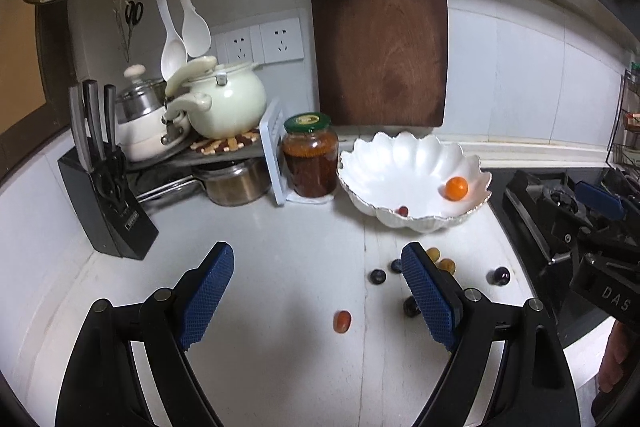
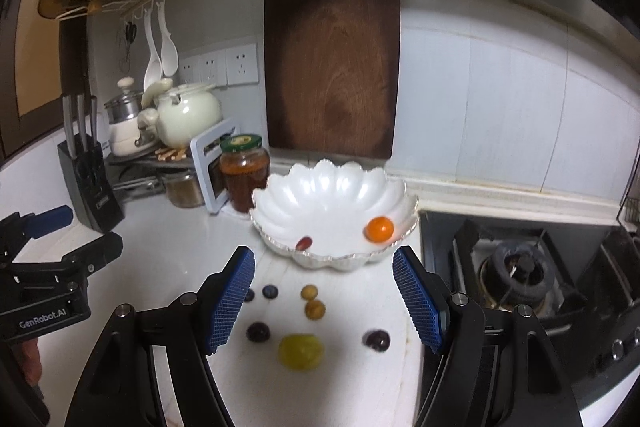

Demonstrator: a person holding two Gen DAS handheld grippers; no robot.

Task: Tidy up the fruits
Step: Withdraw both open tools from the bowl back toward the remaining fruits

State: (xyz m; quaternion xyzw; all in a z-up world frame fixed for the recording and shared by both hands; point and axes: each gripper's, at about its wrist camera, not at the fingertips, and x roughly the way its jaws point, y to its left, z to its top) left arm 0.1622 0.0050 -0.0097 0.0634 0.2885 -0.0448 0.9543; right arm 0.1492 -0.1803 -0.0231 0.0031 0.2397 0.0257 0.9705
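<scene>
While both grippers—left gripper (image 1: 316,269), right gripper (image 2: 324,273)—hang agape and empty, low in frame, round fruit like the green grape (image 2: 300,351) could roll off toward the stove (image 2: 520,267).

The left gripper's (image 1: 316,271) right finger (image 1: 428,295) hides part of a dark berry (image 1: 409,307) and two yellowish fruits (image 1: 446,264). The green fruit (image 2: 300,351) near the worktop's (image 2: 180,239) front edge is blurred.

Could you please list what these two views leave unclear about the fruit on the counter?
- Left wrist view: two tan fruits partly hidden behind the left tool finger.
- Right wrist view: yellow-green fruit blurred; kind unclear.
- Small red fruit in white bowl: too small to identify.
</scene>
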